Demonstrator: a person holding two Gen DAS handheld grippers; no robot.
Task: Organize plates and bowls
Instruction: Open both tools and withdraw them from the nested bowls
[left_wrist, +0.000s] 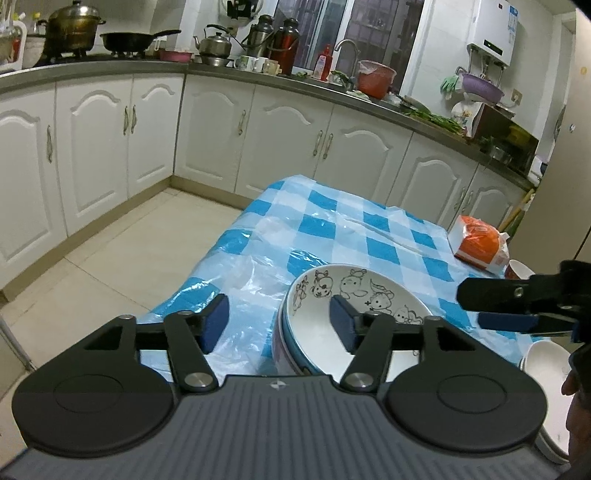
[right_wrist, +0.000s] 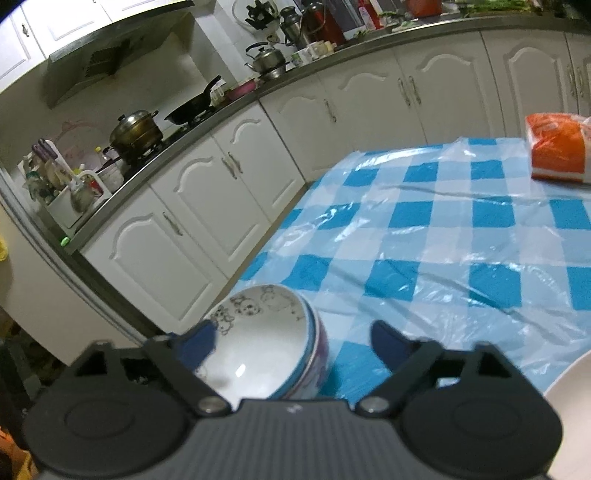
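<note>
Bowls (left_wrist: 354, 317) sit stacked at the table's (left_wrist: 369, 236) near edge. My left gripper (left_wrist: 279, 321) straddles their rim, fingers spread; my right gripper (right_wrist: 295, 341) hovers spread, holding nothing. Closing off-centre could tip the stack floorward. The orange packet's (right_wrist: 557, 151) print seems unreadable.

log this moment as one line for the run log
left gripper: open, straddling bowl stack rim | right gripper: open, empty | table: orange bag

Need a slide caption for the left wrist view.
Open left tongs straddle the rim of stacked cartoon bowls on the checkered tablecloth.
</note>
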